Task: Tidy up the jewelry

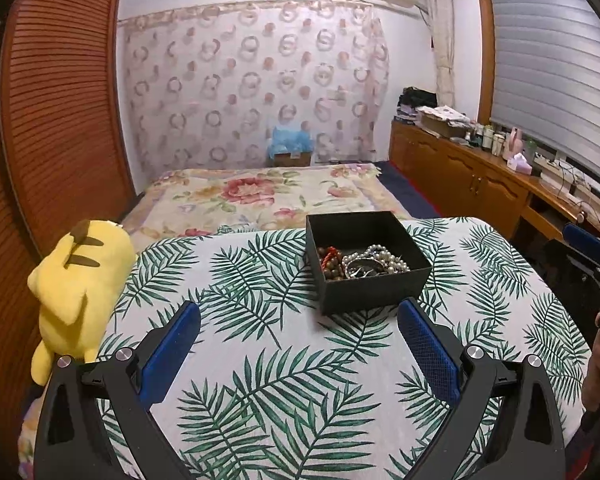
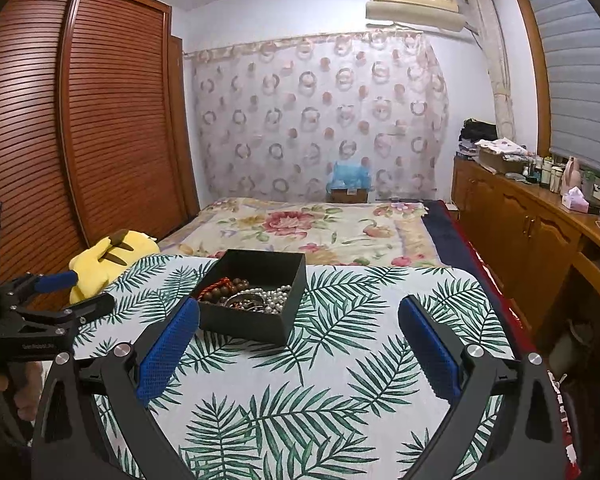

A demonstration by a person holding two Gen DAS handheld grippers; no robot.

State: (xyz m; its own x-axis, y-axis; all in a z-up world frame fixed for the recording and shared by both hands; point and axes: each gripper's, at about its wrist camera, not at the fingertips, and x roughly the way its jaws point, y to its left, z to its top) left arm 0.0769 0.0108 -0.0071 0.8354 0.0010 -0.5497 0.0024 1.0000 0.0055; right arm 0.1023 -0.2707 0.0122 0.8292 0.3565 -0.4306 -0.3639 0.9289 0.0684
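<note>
The jewelry (image 1: 360,262), a tangle of brown wooden beads, a red strand and white pearls, lies heaped in the near half of an open black box (image 1: 374,288) that sits on the leaf-print cloth (image 1: 260,380) toward the far side of the table. Both grippers hang short of the box with nothing between their blue pads. The left gripper (image 1: 300,312) has its jaws spread wide, and the box lies ahead and slightly right of its centre line. The right gripper (image 2: 299,312) is equally wide apart, with the box ahead and left, its near corner just beyond the left fingertip. Neither hand looks clearly nearer; any reach must come in over the near wall and down.
</note>
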